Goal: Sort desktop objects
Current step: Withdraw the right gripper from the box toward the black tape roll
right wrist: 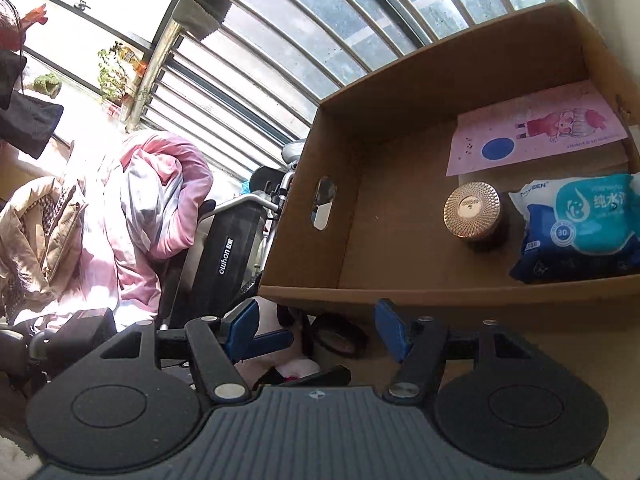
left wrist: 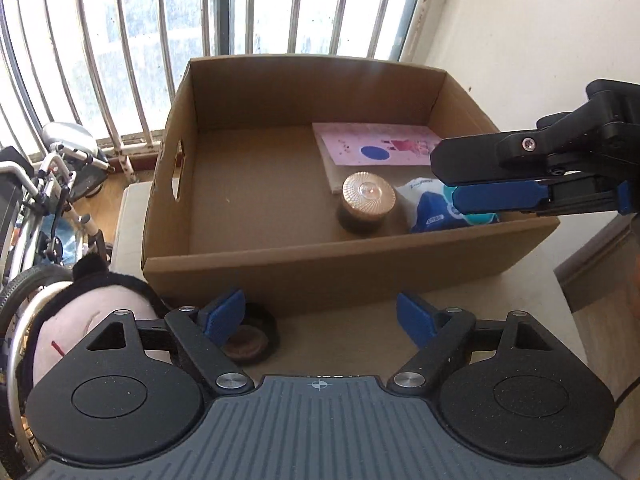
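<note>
An open cardboard box [left wrist: 240, 268] [right wrist: 304, 216] stands on the table. Inside lie a pink card [left wrist: 376, 144] [right wrist: 536, 132], a gold-lidded jar [left wrist: 370, 196] [right wrist: 472, 208] and a blue wet-wipes pack [left wrist: 432, 208] [right wrist: 580, 228]. My left gripper [left wrist: 320, 316] is open and empty in front of the box, above a dark tape roll [left wrist: 252, 340] [right wrist: 340, 336]. A pink plush toy [left wrist: 88, 324] [right wrist: 296, 368] with black trim lies at its left. My right gripper [right wrist: 314, 324] is open and empty; in the left wrist view it [left wrist: 444, 180] reaches over the box's right wall above the wipes.
A barred window [left wrist: 240, 8] stands behind the box. A wheelchair [left wrist: 48, 184] [right wrist: 236, 248] and piled pink clothing [right wrist: 152, 200] are at the left. A pale wall [left wrist: 540, 32] is at the right. The table edge [left wrist: 568, 320] runs close on the right.
</note>
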The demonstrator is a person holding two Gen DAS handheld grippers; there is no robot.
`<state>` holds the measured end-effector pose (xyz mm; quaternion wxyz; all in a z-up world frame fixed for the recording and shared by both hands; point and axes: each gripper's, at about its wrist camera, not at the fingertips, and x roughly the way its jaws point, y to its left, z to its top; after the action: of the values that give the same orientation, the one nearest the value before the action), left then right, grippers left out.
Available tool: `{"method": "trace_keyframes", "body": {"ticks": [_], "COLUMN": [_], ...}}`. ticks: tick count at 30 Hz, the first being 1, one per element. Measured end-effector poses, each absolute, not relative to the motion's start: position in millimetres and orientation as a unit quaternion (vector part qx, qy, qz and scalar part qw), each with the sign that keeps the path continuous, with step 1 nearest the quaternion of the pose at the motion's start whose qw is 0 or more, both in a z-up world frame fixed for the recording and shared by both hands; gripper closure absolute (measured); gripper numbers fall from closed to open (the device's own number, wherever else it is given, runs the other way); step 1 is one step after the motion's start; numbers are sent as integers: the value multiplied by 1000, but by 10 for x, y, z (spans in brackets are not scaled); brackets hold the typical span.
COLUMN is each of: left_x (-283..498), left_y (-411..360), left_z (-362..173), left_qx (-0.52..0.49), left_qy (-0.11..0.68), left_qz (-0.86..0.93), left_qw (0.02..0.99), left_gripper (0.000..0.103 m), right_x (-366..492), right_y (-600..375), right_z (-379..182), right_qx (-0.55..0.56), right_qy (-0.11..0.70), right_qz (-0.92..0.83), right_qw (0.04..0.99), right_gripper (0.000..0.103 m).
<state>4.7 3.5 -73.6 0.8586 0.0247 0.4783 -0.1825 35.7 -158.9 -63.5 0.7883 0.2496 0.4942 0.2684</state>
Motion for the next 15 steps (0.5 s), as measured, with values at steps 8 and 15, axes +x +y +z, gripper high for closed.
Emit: {"method": "trace_keyframes", "body": {"ticks": [8, 15], "left_x": [609, 883], "left_y": [-112, -283], "left_z": [-1105, -1359], "left_qx": [23, 55], "left_qy": [528, 536], "left_qz": [-199, -221], "left_qw": [825, 813], "left_gripper": [19, 19], "right_x": [484, 611], "right_y": [-1341, -1212], "right_z": [-1359, -1735], "right_qx": [270, 302], "right_qy": [529, 542], "right_qz": [294, 305], "right_qw": [749, 722], "right_gripper": [39, 40]}}
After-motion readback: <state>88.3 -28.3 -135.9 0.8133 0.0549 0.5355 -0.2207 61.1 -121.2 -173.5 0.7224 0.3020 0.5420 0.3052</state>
